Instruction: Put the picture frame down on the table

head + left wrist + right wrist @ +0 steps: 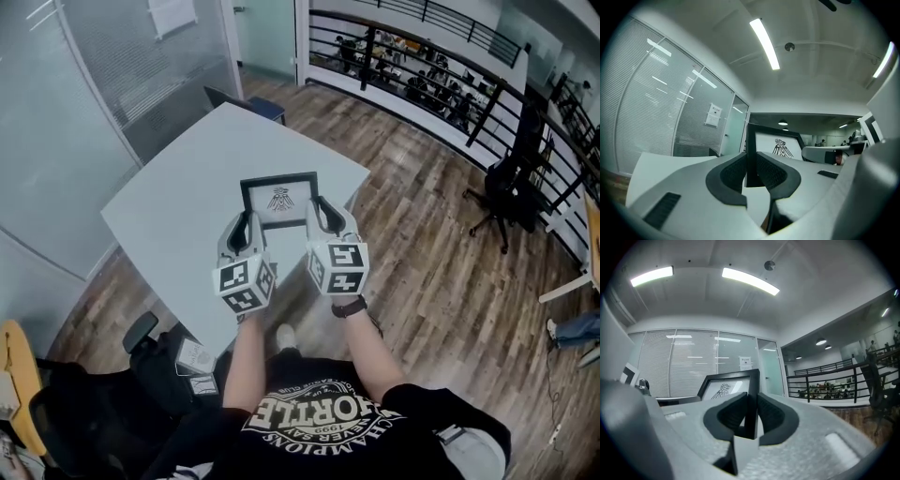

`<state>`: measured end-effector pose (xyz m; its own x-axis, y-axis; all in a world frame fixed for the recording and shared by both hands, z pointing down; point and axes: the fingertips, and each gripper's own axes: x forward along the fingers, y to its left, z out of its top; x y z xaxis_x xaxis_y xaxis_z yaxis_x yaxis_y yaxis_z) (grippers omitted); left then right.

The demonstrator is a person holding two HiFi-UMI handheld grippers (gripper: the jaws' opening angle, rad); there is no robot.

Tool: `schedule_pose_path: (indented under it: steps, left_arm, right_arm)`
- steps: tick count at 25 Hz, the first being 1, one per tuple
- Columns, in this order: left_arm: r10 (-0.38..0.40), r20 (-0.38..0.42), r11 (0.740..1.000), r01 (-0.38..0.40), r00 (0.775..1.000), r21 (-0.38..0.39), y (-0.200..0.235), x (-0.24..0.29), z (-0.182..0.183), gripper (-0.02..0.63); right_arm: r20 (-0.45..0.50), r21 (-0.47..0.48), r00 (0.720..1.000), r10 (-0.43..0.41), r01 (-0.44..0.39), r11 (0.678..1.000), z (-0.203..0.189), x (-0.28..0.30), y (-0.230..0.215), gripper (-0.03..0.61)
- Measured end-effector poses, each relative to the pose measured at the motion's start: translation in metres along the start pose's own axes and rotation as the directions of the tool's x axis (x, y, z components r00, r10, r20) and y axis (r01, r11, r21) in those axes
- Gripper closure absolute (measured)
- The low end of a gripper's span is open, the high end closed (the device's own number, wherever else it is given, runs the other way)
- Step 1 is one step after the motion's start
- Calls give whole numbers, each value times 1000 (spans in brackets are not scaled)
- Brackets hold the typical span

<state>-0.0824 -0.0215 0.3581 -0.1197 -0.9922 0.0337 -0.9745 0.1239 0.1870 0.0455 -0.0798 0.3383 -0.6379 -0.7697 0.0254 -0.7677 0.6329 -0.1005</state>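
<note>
Grey table (169, 206) is right below, but looks like the picture frame (278, 199) isn't down yet, my left gripper (246, 228) and right gripper (324, 218) each pinching a side edge.

Black office chair (504, 187) beside railing (369, 47), perhaps people (436, 89) beyond

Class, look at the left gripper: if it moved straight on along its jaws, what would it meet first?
The black rectangular picture frame: the left gripper is shut on its left edge, so nothing lies between them. Beyond the frame, depth is unclear.
</note>
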Motion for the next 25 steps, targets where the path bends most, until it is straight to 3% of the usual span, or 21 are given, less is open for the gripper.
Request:
schedule_pose_path:
  steps: [10,17,25]
  left_arm:
    - [10,-35,1000,-11,999,-15,94,99,3,545]
    - [27,-128,997,-35,991,-62,149,146,-28,545]
    - [67,-242,994,-87,968,-73,175,210,-85,545]
  right_arm:
    - [-42,6,999,3,-3,1000,-19,136,23,511]
    - [-146,0,989,2,-2,1000,-59,206,34,511]
    - [-267,29,963,25,-18,999,-122,275,6,512]
